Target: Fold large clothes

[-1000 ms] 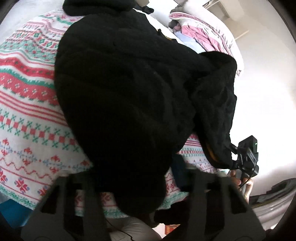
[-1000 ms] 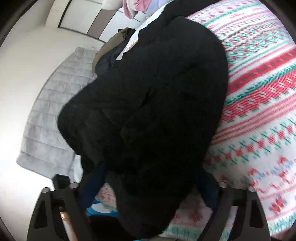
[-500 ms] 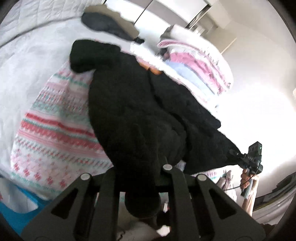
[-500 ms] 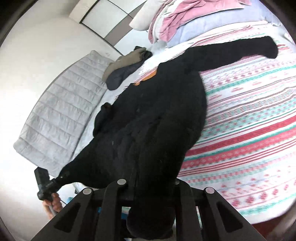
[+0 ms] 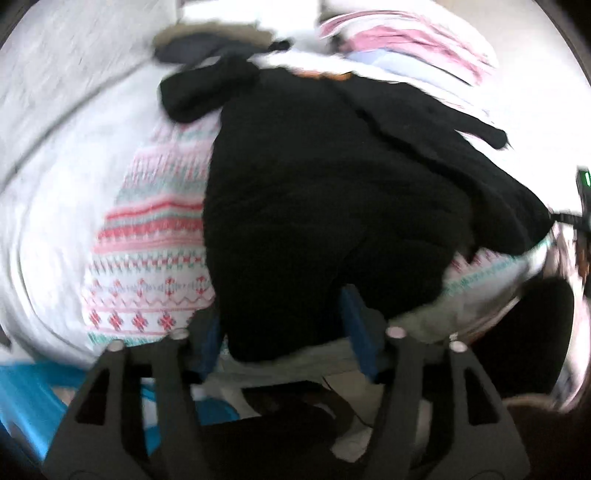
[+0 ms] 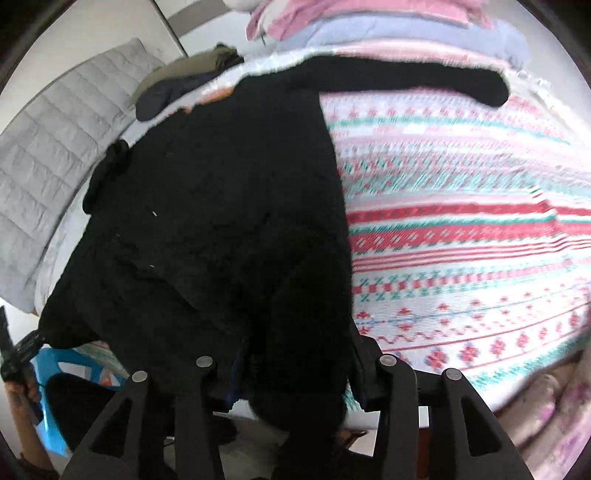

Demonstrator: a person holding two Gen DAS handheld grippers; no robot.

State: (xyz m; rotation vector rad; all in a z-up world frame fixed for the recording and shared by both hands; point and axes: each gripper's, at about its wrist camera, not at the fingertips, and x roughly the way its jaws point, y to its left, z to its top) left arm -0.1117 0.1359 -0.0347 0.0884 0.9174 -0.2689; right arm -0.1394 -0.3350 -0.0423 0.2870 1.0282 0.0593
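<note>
A large black garment (image 5: 314, 184) lies spread on a red, green and white patterned blanket (image 5: 147, 240) on a bed. One sleeve (image 6: 424, 81) stretches out to the far right in the right wrist view. My left gripper (image 5: 282, 339) is over the near hem; its jaws are opening, and the hem lies loose between the blue pads (image 5: 354, 332). My right gripper (image 6: 297, 369) is at the same near edge of the garment (image 6: 221, 221), a fold hanging between its opening jaws. Each gripper also shows at the edge of the other's view, held by a hand.
Pink and pale blue bedding (image 6: 369, 22) is piled at the head of the bed. Folded dark grey and olive clothes (image 6: 177, 81) lie beyond the garment. A grey quilted cover (image 6: 55, 147) lies to the left. A blue plastic item (image 5: 22, 391) stands below the bed's near edge.
Both grippers have risen and drawn back from the bed. Half a second ago each was shut on the black hem; now both pairs of jaws stand apart with the cloth loose between them.
</note>
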